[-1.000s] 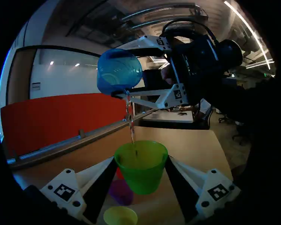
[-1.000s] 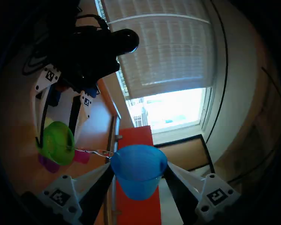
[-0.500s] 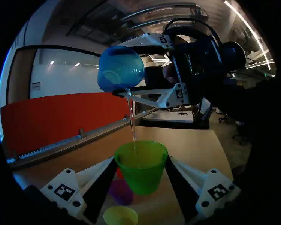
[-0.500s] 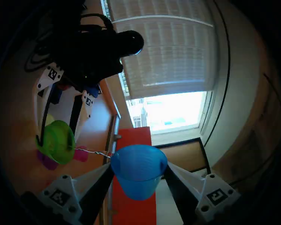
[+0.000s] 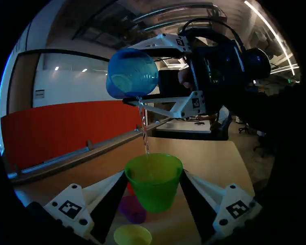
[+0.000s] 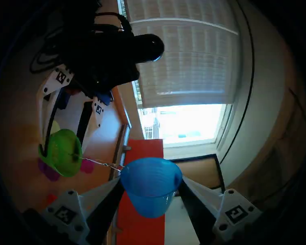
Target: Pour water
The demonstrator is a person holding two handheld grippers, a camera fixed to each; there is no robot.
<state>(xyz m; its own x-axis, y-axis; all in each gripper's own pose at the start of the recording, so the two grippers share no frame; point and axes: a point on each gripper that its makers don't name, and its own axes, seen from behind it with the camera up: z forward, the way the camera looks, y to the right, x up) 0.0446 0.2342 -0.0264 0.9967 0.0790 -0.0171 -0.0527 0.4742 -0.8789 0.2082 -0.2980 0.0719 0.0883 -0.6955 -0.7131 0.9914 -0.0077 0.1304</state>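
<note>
Compared with a second ago, the blue cup (image 5: 131, 73) sits a touch higher in the left gripper view, near 12 o'clock, and is tipped slightly further over. The thin stream of water (image 5: 144, 130) still runs from its lower rim. The green cup (image 5: 154, 179) has stayed just below centre, toward 6 o'clock.

The water falls as a narrow, clear, twisting thread straight down into the green cup's open mouth, close to its far rim. The blue cup hangs above the green one and well apart from it.

The left gripper (image 5: 153, 181) has both fingers clamped on the green cup's sides, holding it upright. The right gripper (image 6: 151, 185) has both fingers pressed on the blue cup, which lies almost on its side.

Both cups are smooth, see-through plastic, round and tapering toward the base. The gripper fingers are white wedges with black inner faces and square black-and-white markers. Beneath the green cup, at 6 o'clock, a purple cup (image 5: 131, 208) and a yellow cup (image 5: 132, 235) stand on a smooth wooden table (image 5: 210, 159). A flat red panel (image 5: 63, 130) runs along the table's edge at 9 o'clock.
</note>
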